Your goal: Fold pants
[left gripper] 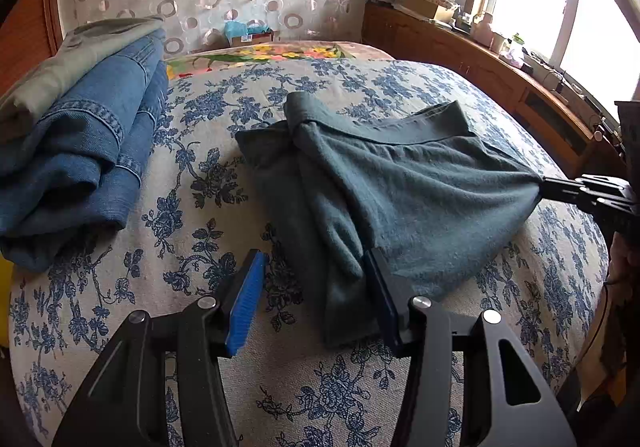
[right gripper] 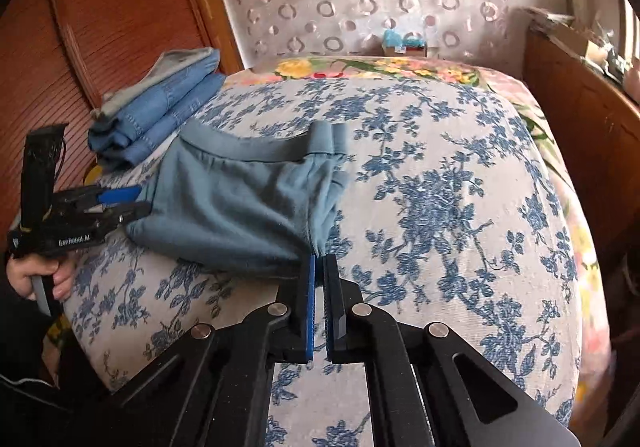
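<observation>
Both claws work the teal pants point(left gripper: 400, 183) on my floral bedspread point(left gripper: 192, 287).

Left wrist view: my left claw point(left gripper: 316, 271) stands apart, one pad over the pants' near corner, nothing pinched; my right claw point(left gripper: 548, 183) bites their far corner. Folded jeans point(left gripper: 80, 151) lie well left of the pants.
Right wrist view: my right claw point(right gripper: 320, 261) is clenched on the pants' point(right gripper: 232, 207) edge; my left claw point(right gripper: 136, 201) stands parted at their opposite corner.
</observation>
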A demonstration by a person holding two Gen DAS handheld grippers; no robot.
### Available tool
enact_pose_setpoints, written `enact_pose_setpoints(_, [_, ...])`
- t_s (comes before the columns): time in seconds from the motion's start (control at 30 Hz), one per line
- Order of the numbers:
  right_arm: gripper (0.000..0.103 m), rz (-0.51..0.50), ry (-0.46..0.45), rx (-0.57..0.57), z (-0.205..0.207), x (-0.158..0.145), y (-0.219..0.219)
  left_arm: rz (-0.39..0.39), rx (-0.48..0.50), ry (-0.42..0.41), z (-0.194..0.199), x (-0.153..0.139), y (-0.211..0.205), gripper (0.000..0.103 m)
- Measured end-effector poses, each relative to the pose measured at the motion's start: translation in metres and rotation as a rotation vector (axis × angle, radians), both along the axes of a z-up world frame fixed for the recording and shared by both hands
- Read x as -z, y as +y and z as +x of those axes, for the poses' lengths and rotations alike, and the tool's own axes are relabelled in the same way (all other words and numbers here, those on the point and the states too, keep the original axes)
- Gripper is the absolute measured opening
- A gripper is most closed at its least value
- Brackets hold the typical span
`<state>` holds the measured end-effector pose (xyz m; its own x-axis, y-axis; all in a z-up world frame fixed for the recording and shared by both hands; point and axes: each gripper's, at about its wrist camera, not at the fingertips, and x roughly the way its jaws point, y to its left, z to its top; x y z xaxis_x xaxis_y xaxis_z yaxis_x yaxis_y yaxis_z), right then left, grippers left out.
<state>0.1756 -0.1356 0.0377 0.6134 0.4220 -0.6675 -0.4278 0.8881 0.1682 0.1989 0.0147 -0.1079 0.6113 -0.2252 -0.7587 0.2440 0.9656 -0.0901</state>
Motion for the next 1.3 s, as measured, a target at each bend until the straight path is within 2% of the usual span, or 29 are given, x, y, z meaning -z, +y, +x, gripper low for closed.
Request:
enact_pose_setpoints(0.13, [0.003, 0.0, 0.023, -0.025, 0.0, 0.004, 0.005, -0.002, -0.001, 0.001, 0.001, 0.0, 0.0, 0.052])
enact_pose_setpoints(0.27, [0.003, 0.017, 0.007, -0.016, -0.002, -0.006, 0.002, -0.003, -0.001, 0.002, 0.001, 0.0, 0.0, 0.052])
enact_pose_setpoints(0.33, [0.013, 0.024, -0.007, -0.003, 0.0, -0.012, -0.002, -0.005, -0.001, 0.003, 0.001, 0.0, 0.0, 0.052])
enact_pose_setpoints(0.43, [0.022, 0.033, -0.008, -0.002, 0.009, -0.016, -0.002, -0.005, -0.002, 0.003, 0.0, 0.001, -0.001, 0.052])
enact_pose_setpoints(0.63, [0.045, 0.036, 0.032, 0.002, 0.041, -0.008, 0.015, -0.007, -0.002, 0.004, 0.0, 0.001, -0.001, 0.052])
enact_pose_setpoints(0.93, [0.045, -0.04, 0.073, 0.026, 0.077, 0.006, 0.043, -0.007, -0.002, 0.005, 0.001, 0.001, 0.0, 0.052])
enact_pose_setpoints(1.3, [0.046, -0.044, 0.015, 0.03, 0.077, 0.011, 0.049, -0.028, -0.023, 0.0, 0.003, -0.006, -0.001, 0.052])
